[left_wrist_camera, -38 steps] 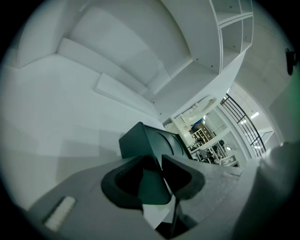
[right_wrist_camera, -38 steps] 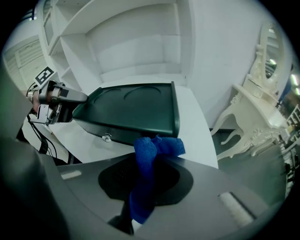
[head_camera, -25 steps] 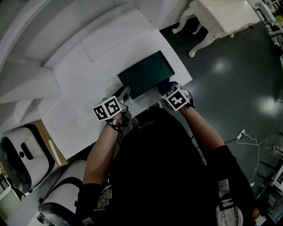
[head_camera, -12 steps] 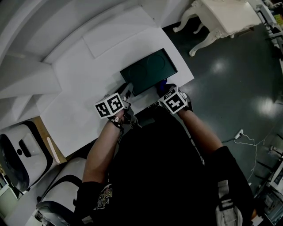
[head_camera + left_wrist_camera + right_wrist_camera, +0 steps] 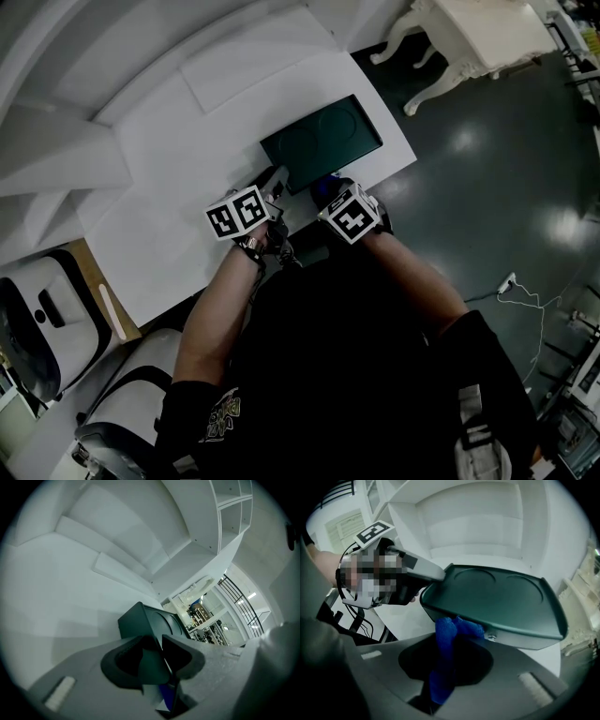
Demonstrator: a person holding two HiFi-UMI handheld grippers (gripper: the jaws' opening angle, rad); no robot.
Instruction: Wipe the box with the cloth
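A dark green box (image 5: 321,141) with two round dents in its lid lies near the front right edge of the white table (image 5: 169,178). My left gripper (image 5: 274,182) reaches the box's near left corner, and its jaws are shut on that corner (image 5: 149,656). In the right gripper view its finger (image 5: 423,569) meets the box (image 5: 501,597) at the rim. My right gripper (image 5: 325,193) is shut on a blue cloth (image 5: 447,634). The cloth's bunched end presses against the box's near side wall, just under the lid rim.
A flat white panel (image 5: 253,58) lies on the table behind the box. A white ornate table (image 5: 473,33) stands on the dark floor to the right. White rounded seats (image 5: 42,323) sit at the lower left. Open shelves (image 5: 232,513) rise beyond the table.
My right gripper has slid left with the cloth along the box's near side, closer to the left gripper. The left gripper has stayed at the box's corner.
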